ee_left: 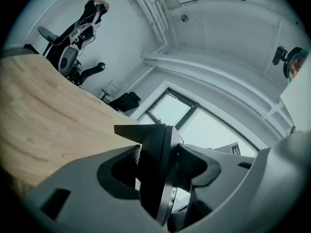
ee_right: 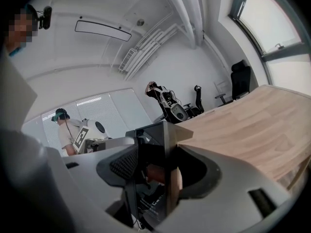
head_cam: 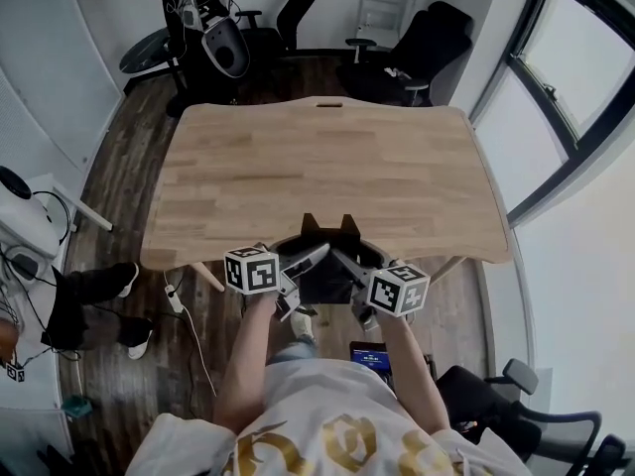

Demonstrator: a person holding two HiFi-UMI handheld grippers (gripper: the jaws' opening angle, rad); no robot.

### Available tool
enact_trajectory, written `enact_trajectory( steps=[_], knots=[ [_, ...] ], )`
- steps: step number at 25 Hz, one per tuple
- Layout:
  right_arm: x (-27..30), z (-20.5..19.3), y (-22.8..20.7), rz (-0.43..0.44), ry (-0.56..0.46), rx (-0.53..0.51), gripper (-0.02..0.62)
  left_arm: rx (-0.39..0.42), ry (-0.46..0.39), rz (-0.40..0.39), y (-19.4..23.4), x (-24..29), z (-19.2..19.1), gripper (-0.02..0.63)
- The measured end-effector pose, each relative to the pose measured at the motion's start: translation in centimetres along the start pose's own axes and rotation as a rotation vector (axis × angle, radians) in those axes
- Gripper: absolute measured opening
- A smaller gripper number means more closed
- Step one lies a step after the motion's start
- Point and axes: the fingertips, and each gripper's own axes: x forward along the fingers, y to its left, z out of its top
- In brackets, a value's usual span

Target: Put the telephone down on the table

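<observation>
**Figure: Telephone held between two hand-held grippers at the table's near edge**

A standing person holds one gripper in each hand, and both point inward toward a black telephone [head_cam: 325,284]. The left gripper [head_cam: 317,254] is clamped on the telephone's left side. Its own view shows the dark, slab-like body wedged edge-on between the two grey jaws, with both pads pressed against it. The right gripper [head_cam: 343,259] is closed on the opposite side in the same way, with the black body filling the gap between its jaws. The marker cubes on the two grippers sit to either side of the telephone, close to the person's body.

The telephone hangs at the middle of the near edge of the wooden table [head_cam: 317,167], over the curved recess cut into that edge. Two short black prongs at its top reach just past the edge line, over the wood. No view shows whether it touches the edge.

Beyond the far edge stand black office chairs [head_cam: 427,38]. A large window [head_cam: 566,77] runs along the wall past the table's right edge.
</observation>
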Motion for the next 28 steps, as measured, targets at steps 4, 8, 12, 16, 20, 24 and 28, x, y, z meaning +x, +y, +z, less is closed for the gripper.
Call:
enact_trajectory(
  steps=[4,8,12,16,20,24,28],
  knots=[
    [3.5,2.2,-2.4,-0.025,0.018,0.008,0.245,-0.025,0.012,-0.014,3.3,2.1,2.9,0.229],
    [6.6,4.1,-4.5,-0.045,0.027,0.015,0.245,-0.037,0.024,-0.031,6.2,3.9,5.5,0.229],
    [9.8,5.2,-6.5,-0.060,0.038,0.032,0.245,-0.049,0.044,-0.039,9.3,5.4,7.5,0.229],
    [13.1,6.0,-7.7,-0.066,0.038,0.051,0.245,-0.047,0.063,-0.038,12.3,5.9,9.5,0.230],
    [15.4,7.2,-8.3,-0.075,0.018,0.053,0.245,-0.034,0.070,-0.047,14.2,6.3,11.5,0.230],
    [15.7,7.9,-9.3,-0.090,0.004,0.065,0.245,-0.028,0.091,-0.061,14.6,7.5,12.1,0.230],
    [16.2,8.8,-10.2,-0.089,-0.003,0.057,0.245,-0.024,0.096,-0.067,15.0,8.5,12.8,0.230]
  ],
)
